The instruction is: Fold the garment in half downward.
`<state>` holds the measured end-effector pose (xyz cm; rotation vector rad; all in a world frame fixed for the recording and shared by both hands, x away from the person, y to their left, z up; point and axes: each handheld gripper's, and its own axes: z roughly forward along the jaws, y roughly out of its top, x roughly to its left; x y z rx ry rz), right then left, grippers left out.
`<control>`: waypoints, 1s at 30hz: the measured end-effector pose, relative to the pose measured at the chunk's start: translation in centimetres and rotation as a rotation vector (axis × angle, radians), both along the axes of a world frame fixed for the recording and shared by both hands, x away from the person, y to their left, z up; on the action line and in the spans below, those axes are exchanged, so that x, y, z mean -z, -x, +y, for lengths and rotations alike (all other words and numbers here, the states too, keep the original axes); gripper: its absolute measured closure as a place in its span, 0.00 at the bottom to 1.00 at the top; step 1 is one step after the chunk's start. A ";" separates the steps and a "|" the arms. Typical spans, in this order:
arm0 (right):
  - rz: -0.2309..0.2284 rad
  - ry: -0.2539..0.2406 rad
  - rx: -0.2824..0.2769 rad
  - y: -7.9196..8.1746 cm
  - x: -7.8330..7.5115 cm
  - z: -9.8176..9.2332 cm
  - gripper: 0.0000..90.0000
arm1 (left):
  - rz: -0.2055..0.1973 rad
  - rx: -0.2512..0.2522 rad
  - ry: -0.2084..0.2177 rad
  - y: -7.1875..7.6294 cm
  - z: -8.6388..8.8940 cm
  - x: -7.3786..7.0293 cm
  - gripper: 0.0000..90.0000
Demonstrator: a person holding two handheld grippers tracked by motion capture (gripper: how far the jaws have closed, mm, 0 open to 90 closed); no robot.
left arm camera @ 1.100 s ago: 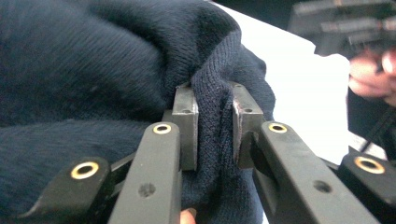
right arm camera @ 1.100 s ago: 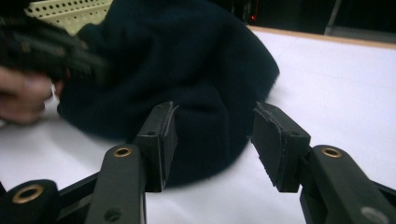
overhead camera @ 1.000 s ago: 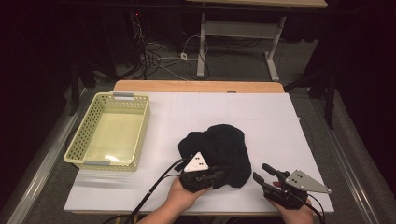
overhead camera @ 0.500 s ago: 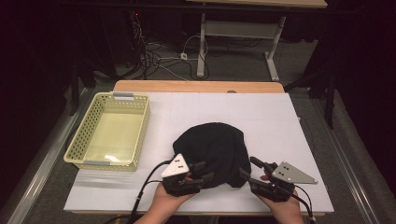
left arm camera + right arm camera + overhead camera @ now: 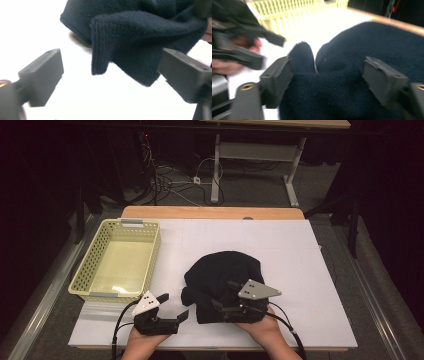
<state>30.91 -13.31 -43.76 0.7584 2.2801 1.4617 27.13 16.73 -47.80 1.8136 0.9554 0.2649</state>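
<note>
Both hands had shifted since the earlier frames: the left gripper [image 5: 173, 307] had pulled off the black knit hat [image 5: 222, 279] toward the desk's [image 5: 300, 265] near left, while the right gripper [image 5: 220, 304] had slid in from the near right corner onto the hat's near edge. The left jaws had just been opening and stood wide with nothing between them. In the left gripper view the hat's [image 5: 140, 42] folded cuff hung just ahead of them, touching neither. The right jaws had also just been opening; in the right gripper view they straddled a hump of the knit [image 5: 342, 82], pads apart from it rather than pinching.

The hat looked light, soft and floppy, not slippery or fragile; it would likely sag and unfold when lifted, so the thick ribbed cuff at the near edge seemed the firmest hold. It lay near the desk's front edge, right of the yellow basket [image 5: 85, 277], well apart from it.
</note>
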 end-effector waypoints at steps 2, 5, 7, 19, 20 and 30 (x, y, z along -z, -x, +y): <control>0.026 0.061 0.002 -0.5 0.8 0.7 0.22 | -0.004 0.004 0.000 0.3 -0.1 -0.1 0.00; 0.062 0.149 -0.014 -0.9 2.2 1.3 0.28 | -0.013 0.017 -0.013 0.4 -0.3 -0.1 0.00; 0.053 0.174 -0.013 -0.9 2.7 1.2 0.40 | -0.002 0.027 -0.014 0.1 -0.4 0.1 0.00; -0.016 0.095 0.012 0.1 1.9 -1.1 0.82 | 0.057 0.054 0.028 -0.8 0.1 0.1 0.00; -0.032 0.091 0.014 0.3 1.7 -1.3 0.82 | 0.044 0.049 0.018 -0.8 0.2 0.1 0.00; -0.098 0.017 0.078 1.1 0.0 -4.6 0.83 | 0.036 0.115 0.104 -1.2 0.2 -0.1 0.10</control>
